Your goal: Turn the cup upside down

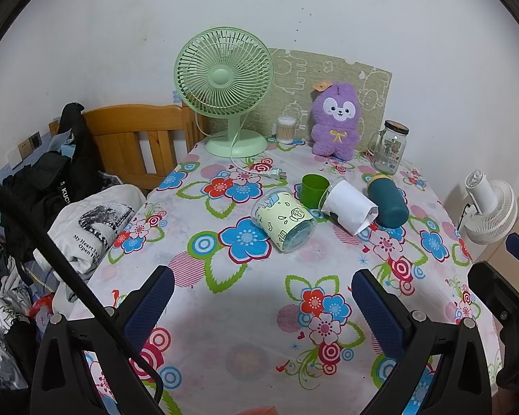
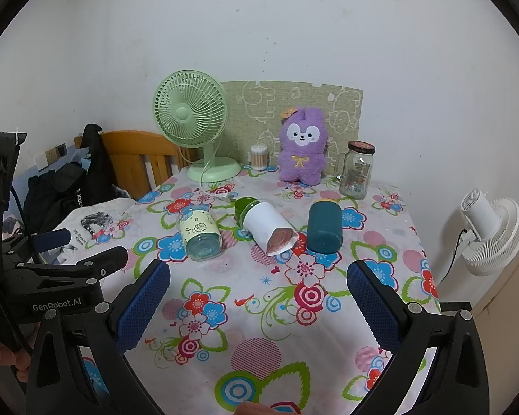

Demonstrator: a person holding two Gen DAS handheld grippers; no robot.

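Four drinking vessels lie or stand mid-table, catalogued from the small green plastic cup, the only one standing upright with its mouth up.

1. Green cup: my judgement is this is your target, untouched; the flip has not begun.
2. White paper-wrapped cylinder: on its side, touching the green cup's right flank or just beside it.
3. Clear glass jar with pale-yellow cartoon sleeve: on its side, just in front-left of the green cup.
4. Dark teal cylindrical tumbler: on its side, right of the green cup, beyond the white cylinder.

Tools: your left gripper and right gripper both hover over the floral tablecloth near you, blue pads spread wide, nothing between them.

Step in hand: approach. Next move, as I judge it: bring one gripper over the fallen jars, close on the green cup's wall, lift, invert, set it rim-down.

Obstructions: the white cylinder and sleeved jar crowd the cup; either may roll if nudged.

Behind the green cup: mint-green desk fan with its cord and plug, cotton-swab tub, purple plush rabbit, lidded glass mug jar. Off-table, right: white fan.
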